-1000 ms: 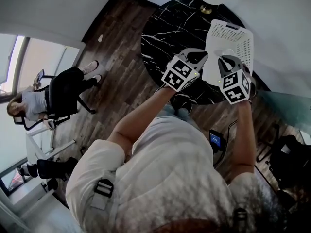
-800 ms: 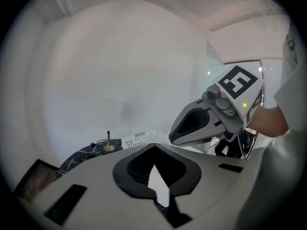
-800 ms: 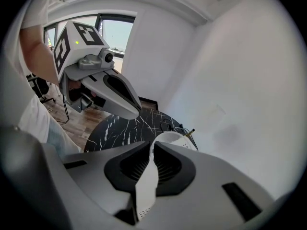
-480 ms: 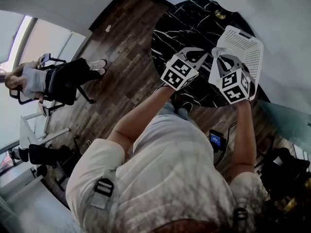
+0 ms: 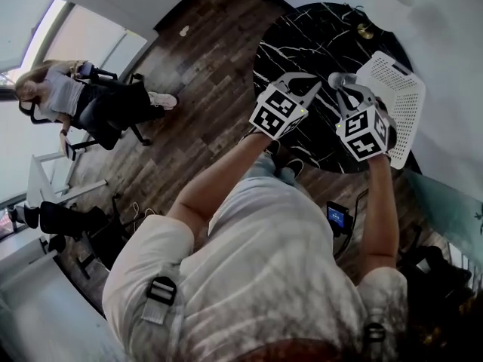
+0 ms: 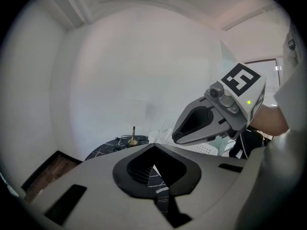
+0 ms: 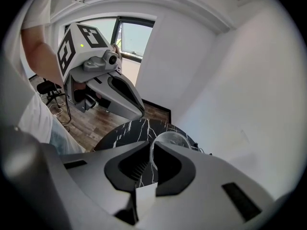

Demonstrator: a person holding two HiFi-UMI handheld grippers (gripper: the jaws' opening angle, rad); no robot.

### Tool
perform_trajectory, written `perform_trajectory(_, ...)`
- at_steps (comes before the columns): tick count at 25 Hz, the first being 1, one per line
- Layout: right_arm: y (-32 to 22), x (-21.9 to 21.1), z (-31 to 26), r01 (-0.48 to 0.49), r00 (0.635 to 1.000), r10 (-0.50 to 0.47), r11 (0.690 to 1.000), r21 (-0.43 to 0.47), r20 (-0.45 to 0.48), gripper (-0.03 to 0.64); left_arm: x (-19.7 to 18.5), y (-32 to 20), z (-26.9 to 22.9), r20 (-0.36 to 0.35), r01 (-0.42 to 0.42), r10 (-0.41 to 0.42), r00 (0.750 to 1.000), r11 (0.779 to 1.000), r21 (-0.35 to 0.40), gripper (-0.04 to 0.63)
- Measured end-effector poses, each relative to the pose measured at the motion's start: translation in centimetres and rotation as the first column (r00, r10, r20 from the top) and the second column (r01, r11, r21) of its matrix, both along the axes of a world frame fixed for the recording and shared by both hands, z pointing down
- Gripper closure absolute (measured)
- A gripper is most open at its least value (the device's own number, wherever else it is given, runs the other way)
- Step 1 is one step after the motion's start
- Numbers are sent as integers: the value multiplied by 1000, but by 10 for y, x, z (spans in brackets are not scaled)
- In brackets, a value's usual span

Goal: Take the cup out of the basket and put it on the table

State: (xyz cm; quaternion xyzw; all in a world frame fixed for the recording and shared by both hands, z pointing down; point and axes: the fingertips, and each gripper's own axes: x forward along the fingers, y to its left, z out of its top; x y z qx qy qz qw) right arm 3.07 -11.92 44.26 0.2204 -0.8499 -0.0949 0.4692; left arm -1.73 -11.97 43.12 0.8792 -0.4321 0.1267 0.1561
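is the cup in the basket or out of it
Out: the right claw grips the clear cup by its rim over the black table, beside the white basket.

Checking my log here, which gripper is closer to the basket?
Right. The right gripper, shut on the cup, is right beside the basket; the left gripper is farther left, over the table.

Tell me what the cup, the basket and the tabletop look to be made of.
Cup: clear and glossy, glass or plastic; you see straight through its wall.
Basket: white matte plastic, probably, with moulded rows of small holes.
Tabletop: polished black stone or a marble-look surface, with white veins.
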Motion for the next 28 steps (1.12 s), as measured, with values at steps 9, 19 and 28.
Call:
perform_trajectory(9, -2, -19, 9, 24, 1000, -25, 1000, -16, -9, 588, -18, -3, 10, -1, 17, -17, 1000, 1000, -18, 589)
perform_trajectory(19, -7, -24, 20, 30, 999, -31, 999, -38, -20, 588, -22, -10, 22, -7, 15, -15, 1000, 999, -38, 589)
perform_trajectory(28, -18, -27, 31, 32, 999, -34, 998, -59, -27, 588, -23, -23, 34, -13, 4, -5, 1000, 998, -62, 589)
